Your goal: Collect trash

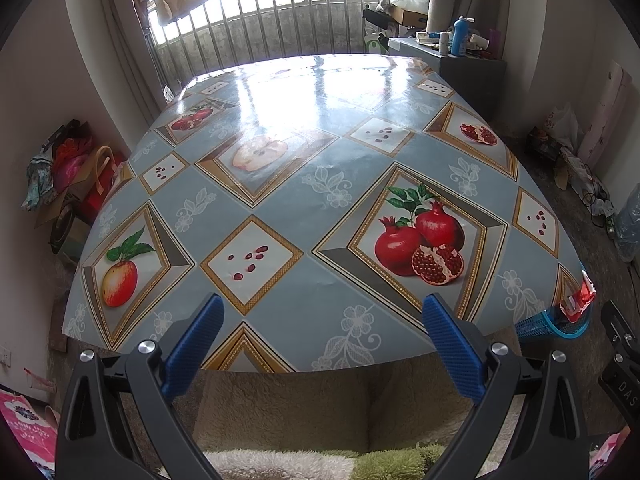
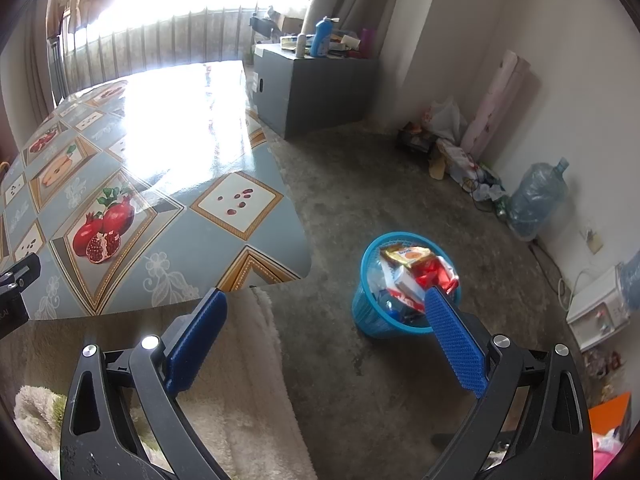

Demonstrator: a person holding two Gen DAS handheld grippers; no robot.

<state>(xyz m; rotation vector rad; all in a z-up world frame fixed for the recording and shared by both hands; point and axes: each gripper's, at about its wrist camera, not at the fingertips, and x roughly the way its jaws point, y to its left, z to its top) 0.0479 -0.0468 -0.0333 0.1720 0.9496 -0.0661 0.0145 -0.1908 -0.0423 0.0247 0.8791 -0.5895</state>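
Both the left gripper (image 1: 322, 322) and the right gripper (image 2: 324, 314) are spread wide and empty. The wrappers (image 2: 416, 272) are piled in the blue plastic mesh basket (image 2: 370, 312) on the floor, right of the fruit-patterned table (image 2: 168, 216). Before stopping, the tabletop should be checked for leftover trash; none is seen.

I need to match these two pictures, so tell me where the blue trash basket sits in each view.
Left wrist view: blue trash basket at the far right edge, partly hidden behind the table corner.
Right wrist view: blue trash basket right of centre on the floor, full of wrappers.
Shared landmark: the pomegranate print on the tablecloth.
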